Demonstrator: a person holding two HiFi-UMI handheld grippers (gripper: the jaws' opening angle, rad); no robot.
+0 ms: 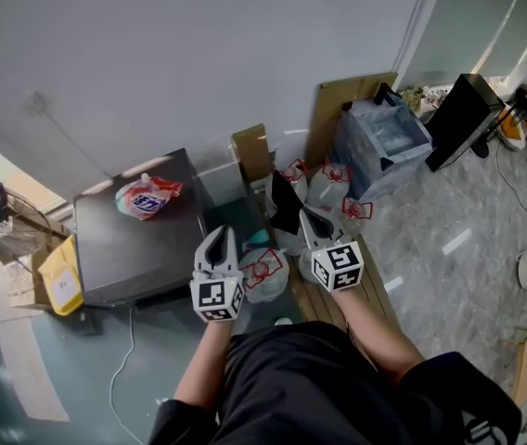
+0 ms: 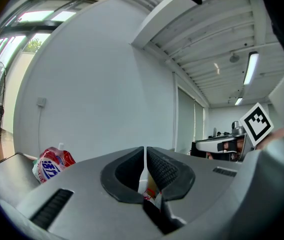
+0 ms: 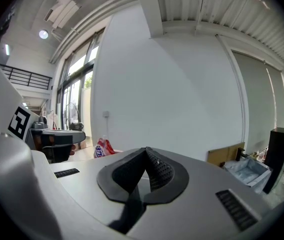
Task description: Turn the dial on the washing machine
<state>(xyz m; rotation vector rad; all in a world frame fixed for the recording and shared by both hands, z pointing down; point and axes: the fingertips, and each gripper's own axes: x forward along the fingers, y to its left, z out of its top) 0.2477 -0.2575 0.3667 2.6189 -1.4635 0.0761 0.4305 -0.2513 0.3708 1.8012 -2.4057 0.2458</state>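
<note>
Head view: the dark grey washing machine (image 1: 129, 248), as I take that box to be, stands at about ten o'clock from the left gripper (image 1: 218, 237), just beside it. A red-and-white detergent pouch (image 1: 148, 197) lies on its lid. The right gripper (image 1: 311, 217) is farther off, at the left one's three o'clock, near plastic bags (image 1: 327, 185) on the floor. Both grippers have their jaws pressed together on nothing. No dial can be made out. The left gripper is nearer, so it would likely open and swing toward nine o'clock.
</note>
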